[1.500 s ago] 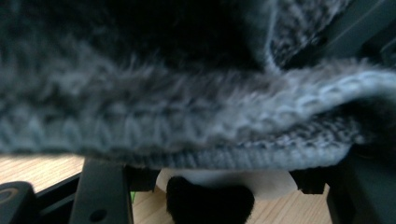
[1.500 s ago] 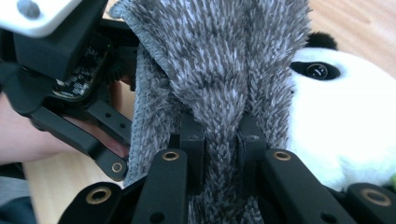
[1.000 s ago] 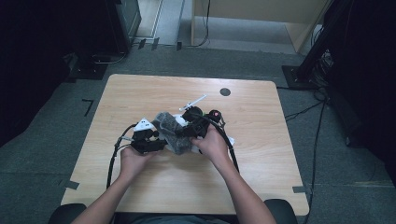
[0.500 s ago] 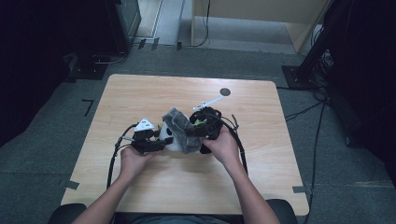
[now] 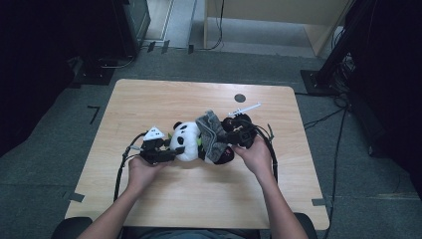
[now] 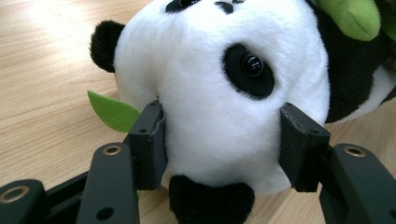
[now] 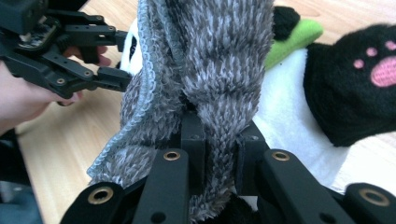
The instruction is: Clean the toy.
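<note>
Left gripper (image 6: 219, 140): clamped on the panda's (image 6: 219, 93) head, one pad on each cheek, plush bulging between them.
Right gripper (image 7: 219, 140): pinched tight on a fold of grey fuzzy cloth (image 7: 205, 60), which rises straight up out of the jaws.
Where it all is: mid-counter (image 5: 149, 99) in the high view, panda (image 5: 186, 142) lying on its side, cloth (image 5: 211, 134) draped across its body at 3 o'clock of the head.
Risk, cloth: thin bite on a loose fold, so a hard pull could slide the knit out of the pads.
Risk, panda: soft round head, so a sideways tug from the right may squeeze it free of the left pads.
Risk, snag: cloth could catch on the green leaf (image 7: 294, 39) or the black paw (image 7: 355, 84).
Containers: none on the counter.
</note>
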A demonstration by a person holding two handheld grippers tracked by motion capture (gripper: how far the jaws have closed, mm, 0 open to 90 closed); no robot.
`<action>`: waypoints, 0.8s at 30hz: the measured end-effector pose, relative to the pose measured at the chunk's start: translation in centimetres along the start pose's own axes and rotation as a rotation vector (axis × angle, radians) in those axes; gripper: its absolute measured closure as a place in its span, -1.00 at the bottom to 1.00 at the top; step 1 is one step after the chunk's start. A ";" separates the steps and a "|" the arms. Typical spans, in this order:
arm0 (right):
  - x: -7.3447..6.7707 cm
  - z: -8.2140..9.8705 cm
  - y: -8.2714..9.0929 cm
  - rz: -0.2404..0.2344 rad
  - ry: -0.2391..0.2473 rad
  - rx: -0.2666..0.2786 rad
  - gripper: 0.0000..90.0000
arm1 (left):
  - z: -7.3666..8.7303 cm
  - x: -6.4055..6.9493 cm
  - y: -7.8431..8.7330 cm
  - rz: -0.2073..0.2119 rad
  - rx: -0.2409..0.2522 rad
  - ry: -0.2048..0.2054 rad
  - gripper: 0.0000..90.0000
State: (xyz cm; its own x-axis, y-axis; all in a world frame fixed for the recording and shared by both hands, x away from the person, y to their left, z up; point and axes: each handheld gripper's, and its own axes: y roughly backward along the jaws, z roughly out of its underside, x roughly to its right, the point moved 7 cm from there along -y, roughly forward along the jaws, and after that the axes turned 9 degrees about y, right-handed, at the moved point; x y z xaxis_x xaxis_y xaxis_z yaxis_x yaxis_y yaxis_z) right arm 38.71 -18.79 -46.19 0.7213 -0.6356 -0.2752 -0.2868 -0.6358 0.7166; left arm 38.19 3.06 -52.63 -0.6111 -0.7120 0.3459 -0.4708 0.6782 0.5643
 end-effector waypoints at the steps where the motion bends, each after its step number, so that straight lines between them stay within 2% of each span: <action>1: 0.1 0.1 0.0 -0.011 -0.011 0.003 0.75 | 0.0 0.0 0.0 -0.001 -0.001 -0.002 -0.06; 7: 0.8 0.8 0.6 -0.006 -0.021 0.003 0.75 | 0.1 0.1 0.0 -0.001 -0.002 0.005 -0.07; 12: 1.2 1.3 0.9 -0.015 -0.042 0.012 0.75 | 0.1 0.1 0.1 -0.002 -0.005 -0.006 -0.07; 16: 1.7 1.7 1.0 -0.025 -0.067 0.022 0.75 | 0.1 0.1 0.1 -0.003 -0.007 0.002 -0.08; 19: 2.5 2.0 1.6 0.004 -0.085 0.015 0.76 | 0.2 0.2 0.1 -0.012 -0.007 -0.003 -0.08; 22: 2.9 2.7 1.8 -0.002 -0.103 0.017 0.76 | 0.2 0.2 0.1 -0.011 -0.012 -0.009 -0.08; 24: 3.1 3.1 1.8 -0.008 -0.105 0.034 0.76 | 0.2 0.3 0.1 -0.003 -0.013 0.004 -0.09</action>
State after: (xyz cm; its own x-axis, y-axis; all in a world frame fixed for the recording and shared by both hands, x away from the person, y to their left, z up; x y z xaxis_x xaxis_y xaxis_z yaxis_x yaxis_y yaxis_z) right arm 38.45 -23.22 -47.72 0.6541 -0.6718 -0.3476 -0.3043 -0.6544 0.6922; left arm 37.87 2.93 -52.62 -0.6068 -0.7149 0.3475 -0.4642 0.6736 0.5751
